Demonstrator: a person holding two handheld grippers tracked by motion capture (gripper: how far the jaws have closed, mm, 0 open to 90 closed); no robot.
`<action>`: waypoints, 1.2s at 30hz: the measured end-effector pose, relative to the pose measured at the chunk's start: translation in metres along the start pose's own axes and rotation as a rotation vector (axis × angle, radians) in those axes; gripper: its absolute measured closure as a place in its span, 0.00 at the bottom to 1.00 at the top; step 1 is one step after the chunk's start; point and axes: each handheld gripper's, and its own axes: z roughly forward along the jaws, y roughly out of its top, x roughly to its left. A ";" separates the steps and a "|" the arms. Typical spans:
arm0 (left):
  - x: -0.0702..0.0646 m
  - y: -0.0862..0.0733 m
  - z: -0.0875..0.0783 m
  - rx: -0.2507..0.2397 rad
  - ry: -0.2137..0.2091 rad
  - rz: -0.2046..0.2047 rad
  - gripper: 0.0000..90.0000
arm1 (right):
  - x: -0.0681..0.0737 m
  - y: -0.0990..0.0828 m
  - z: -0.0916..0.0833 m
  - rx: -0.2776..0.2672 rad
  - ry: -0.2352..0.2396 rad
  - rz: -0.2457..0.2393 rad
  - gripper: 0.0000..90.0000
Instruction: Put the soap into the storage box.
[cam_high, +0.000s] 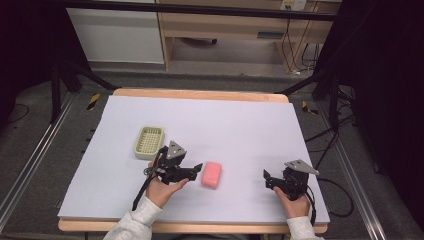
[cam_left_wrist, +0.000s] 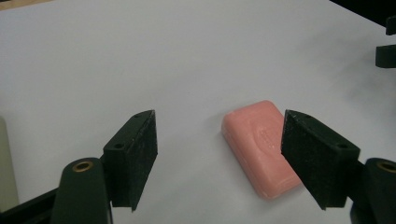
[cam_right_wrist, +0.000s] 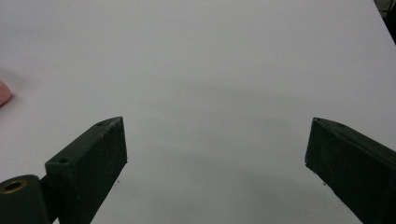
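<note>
A pink bar of soap (cam_high: 212, 174) lies flat on the white table sheet (cam_high: 225, 125), near the middle front. My left gripper (cam_high: 199, 167) sits just left of it, jaws open and pointing at it. In the left gripper view the soap (cam_left_wrist: 259, 144) lies ahead between the jaws, close to the right pad (cam_left_wrist: 310, 154), with a gap to the left pad. A pale green slotted soap dish (cam_high: 149, 142) stands behind and left of that gripper. My right gripper (cam_high: 267, 179) rests at the front right, open, with bare sheet between its jaws (cam_right_wrist: 215, 154).
The wooden table edge (cam_high: 200, 94) frames the sheet at the back. Black stand legs and cables lie on the floor at both sides. An edge of the soap (cam_right_wrist: 3, 92) shows at the far left of the right gripper view.
</note>
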 end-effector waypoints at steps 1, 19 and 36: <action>-0.001 0.001 0.001 0.001 -0.002 0.003 0.30 | 0.000 0.000 0.000 0.000 0.000 -0.001 0.06; -0.014 0.006 0.019 0.037 -0.022 0.026 0.30 | 0.000 0.000 0.000 0.001 -0.001 -0.004 0.07; -0.023 0.006 0.038 0.070 -0.032 0.032 0.28 | 0.001 0.000 0.001 0.004 0.000 -0.008 0.07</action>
